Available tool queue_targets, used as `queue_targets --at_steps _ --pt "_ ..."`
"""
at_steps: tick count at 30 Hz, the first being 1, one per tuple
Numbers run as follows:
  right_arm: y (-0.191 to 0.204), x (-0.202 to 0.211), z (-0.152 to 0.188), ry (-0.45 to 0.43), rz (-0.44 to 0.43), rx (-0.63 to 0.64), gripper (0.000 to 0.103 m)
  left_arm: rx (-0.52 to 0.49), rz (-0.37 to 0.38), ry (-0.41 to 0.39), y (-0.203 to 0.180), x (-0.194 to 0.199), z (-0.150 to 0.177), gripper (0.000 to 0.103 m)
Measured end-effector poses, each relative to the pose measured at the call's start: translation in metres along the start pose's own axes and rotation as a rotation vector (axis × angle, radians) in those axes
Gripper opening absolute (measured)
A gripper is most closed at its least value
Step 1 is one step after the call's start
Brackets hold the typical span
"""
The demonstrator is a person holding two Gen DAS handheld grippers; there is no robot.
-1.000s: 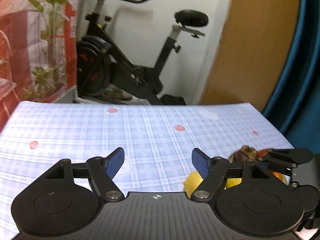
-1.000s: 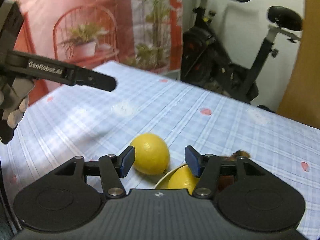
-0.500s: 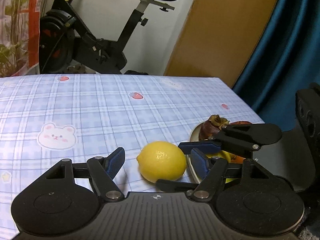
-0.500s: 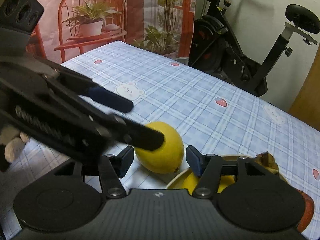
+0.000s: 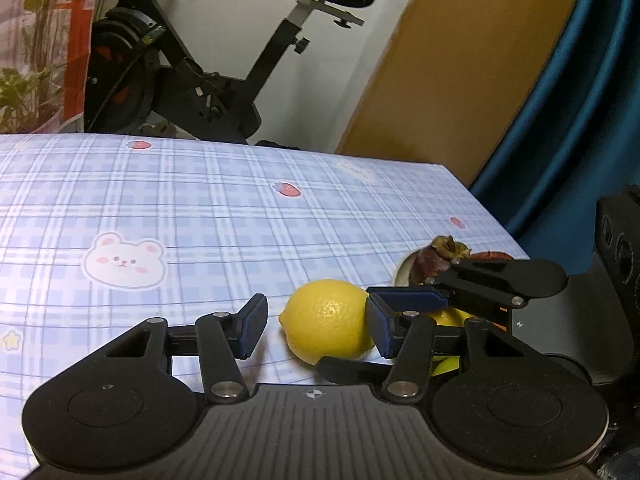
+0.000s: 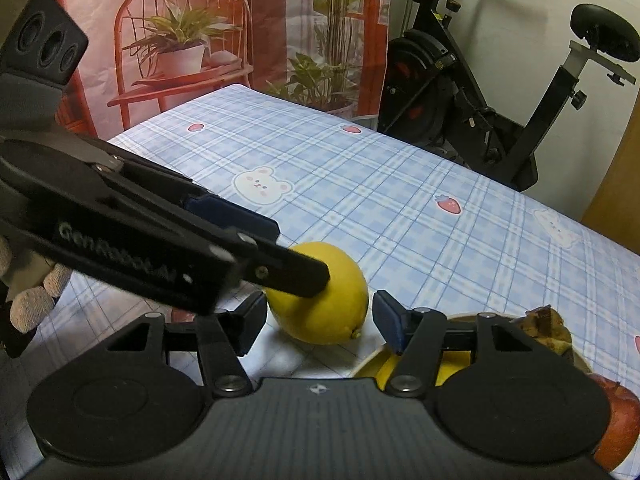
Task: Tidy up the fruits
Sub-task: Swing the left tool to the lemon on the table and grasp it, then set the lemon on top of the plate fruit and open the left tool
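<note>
Your left gripper has dropped toward the lemon, jaws closing with it between them, right pad touching. Your right gripper is part open, lemon just ahead.

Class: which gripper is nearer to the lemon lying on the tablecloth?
Left. The left gripper straddles the lemon, its jaws closing around it; the right gripper sits just short of it, open.

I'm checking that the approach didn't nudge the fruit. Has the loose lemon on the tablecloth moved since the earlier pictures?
No. In the right wrist view the lemon sits at the same spot beside the bowl rim, below the bear print.
</note>
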State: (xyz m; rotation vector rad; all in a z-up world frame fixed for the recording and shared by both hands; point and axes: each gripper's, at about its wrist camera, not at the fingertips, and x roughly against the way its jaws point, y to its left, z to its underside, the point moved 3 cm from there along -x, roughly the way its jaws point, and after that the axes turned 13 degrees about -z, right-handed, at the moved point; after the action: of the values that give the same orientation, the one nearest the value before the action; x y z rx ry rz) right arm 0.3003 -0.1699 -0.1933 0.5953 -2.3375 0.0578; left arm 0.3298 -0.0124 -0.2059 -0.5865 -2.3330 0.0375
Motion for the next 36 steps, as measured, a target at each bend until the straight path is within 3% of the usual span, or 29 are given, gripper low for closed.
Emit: queue_targets --at_steps 12,18,26,31,36 --pt "0.004 0.008 0.004 -0.072 -0.024 -0.056 0.053 0.118 0.053 0.036 0.011 -0.003 0.014 0.061" --pt "0.011 0.009 0.005 -0.064 -0.033 -0.028 0.050 0.099 0.063 0.042 0.007 -0.006 0.017 0.060" --pt "0.015 -0.003 0.003 -0.044 0.001 -0.002 0.057 0.073 0.076 0.050 0.005 -0.011 0.018 0.060" --pt "0.018 -0.003 0.005 -0.042 0.017 -0.006 0.056 0.045 0.050 0.038 -0.002 -0.005 0.019 0.059" --pt "0.027 0.023 0.014 -0.144 0.030 -0.045 0.056 -0.012 0.036 -0.029 -0.021 0.018 0.018 0.058"
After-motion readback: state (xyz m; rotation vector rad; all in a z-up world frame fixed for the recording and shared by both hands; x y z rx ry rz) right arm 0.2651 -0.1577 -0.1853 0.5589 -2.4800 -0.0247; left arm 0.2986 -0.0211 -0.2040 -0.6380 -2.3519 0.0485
